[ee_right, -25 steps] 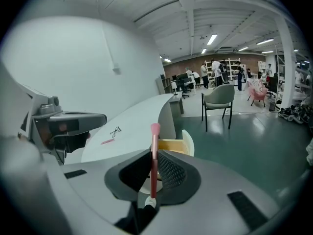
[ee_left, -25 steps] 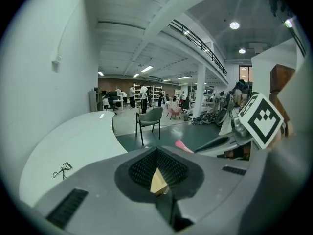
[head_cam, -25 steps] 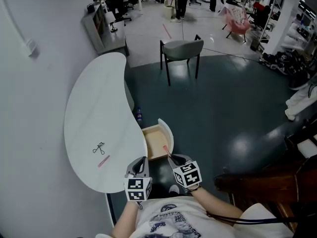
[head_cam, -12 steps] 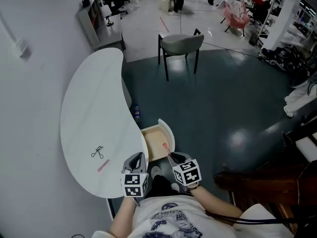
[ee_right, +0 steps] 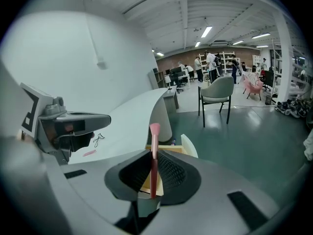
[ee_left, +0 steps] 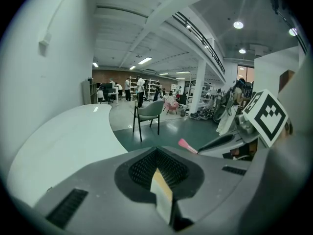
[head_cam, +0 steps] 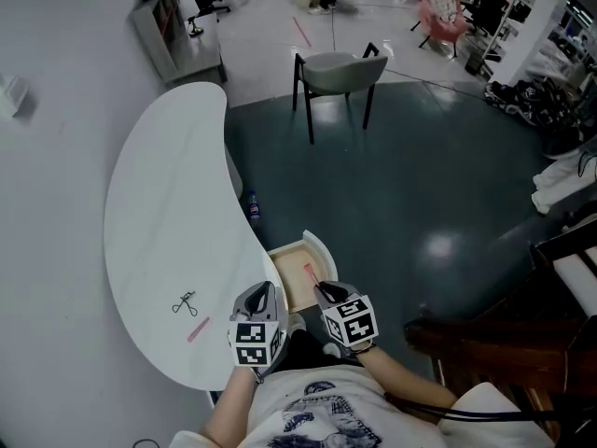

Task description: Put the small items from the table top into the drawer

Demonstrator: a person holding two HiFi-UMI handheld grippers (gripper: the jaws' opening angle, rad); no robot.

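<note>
My right tool [head_cam: 319,290] grips a brush [ee_right: 154,153] at the open drawer [head_cam: 285,293], my left tool [head_cam: 265,295] is closed and empty, and a curler [head_cam: 185,302] and a pink stick [head_cam: 198,329] are left near the tabletop's [head_cam: 159,203] near end.

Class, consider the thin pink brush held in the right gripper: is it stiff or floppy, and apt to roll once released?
Probably stiff: the thin pink brush juts straight beyond the right gripper without sagging. Its slim, round-looking handle may roll. It is likely light.

Open-plan office: desks with monitors [ee_right: 177,74], shelving [ee_right: 222,58], chair [head_cam: 334,71], people [ee_right: 211,65] beyond
</note>
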